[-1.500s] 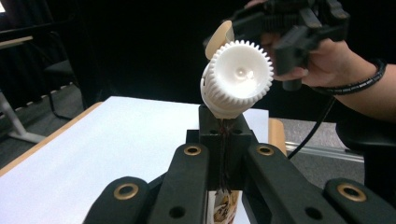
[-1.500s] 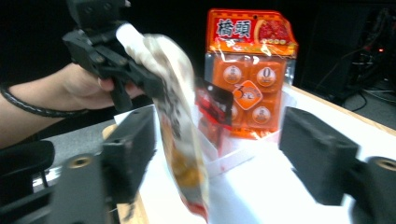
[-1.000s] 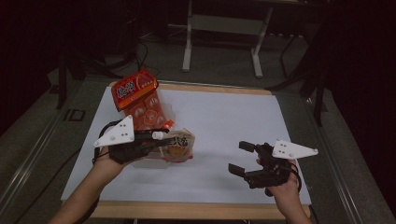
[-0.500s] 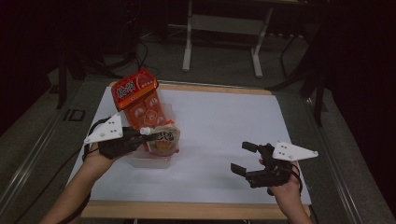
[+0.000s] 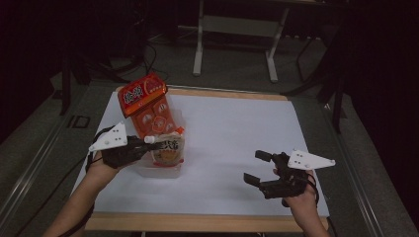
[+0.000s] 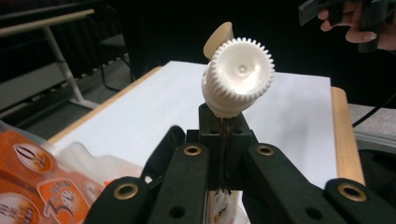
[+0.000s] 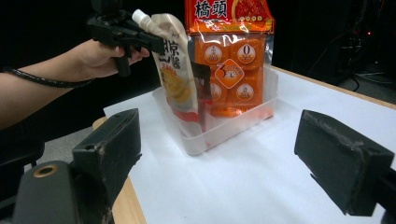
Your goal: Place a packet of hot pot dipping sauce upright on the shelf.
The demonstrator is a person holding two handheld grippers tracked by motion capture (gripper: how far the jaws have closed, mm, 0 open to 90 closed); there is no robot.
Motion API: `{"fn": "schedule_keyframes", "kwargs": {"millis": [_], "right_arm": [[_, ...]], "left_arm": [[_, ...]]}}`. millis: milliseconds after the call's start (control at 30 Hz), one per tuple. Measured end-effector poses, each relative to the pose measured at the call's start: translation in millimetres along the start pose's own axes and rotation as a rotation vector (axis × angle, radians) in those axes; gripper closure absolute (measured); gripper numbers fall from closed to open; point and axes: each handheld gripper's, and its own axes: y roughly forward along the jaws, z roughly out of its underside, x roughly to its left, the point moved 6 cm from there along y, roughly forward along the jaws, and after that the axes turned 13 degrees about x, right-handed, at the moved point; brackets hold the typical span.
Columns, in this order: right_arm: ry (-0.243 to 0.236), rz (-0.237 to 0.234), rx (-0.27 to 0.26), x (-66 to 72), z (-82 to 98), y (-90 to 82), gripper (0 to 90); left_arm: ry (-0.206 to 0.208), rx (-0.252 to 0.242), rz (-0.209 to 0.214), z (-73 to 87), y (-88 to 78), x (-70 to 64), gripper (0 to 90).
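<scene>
carried leftward and lower since a moment ago, the pouch (image 5: 168, 148) now stands upright in the clear tub (image 5: 163, 171), just in front of the orange snack pack (image 5: 146, 102) leaning at the tub's far end. left gripper (image 5: 148, 142) is clamped on the pouch's neck right under the white cap (image 6: 238, 77), probably so the soft bag hangs straight and slots in neatly. right gripper (image 5: 258, 168) hovers well apart over the white sheet (image 5: 237, 133), jaws wide with nothing between them, likely waiting its turn.

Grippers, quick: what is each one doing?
Left gripper: shut on the beige spouted pouch with a white cap.
Right gripper: open, holding nothing.
</scene>
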Motion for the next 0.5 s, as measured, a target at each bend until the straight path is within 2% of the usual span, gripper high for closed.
{"fn": "schedule_keyframes", "kwargs": {"millis": [400,500], "right_arm": [[0.014,-0.011,0.005,-1.1,1.2,1.6,14.5],[0.012,-0.014,0.009,-0.7,1.5,2.8,14.5]], "left_arm": [[-0.024,0.031,0.035,20.9,6.4,-1.2,89.4],[-0.041,0.034,0.046,26.9,9.6,-1.3,89.4]]}}
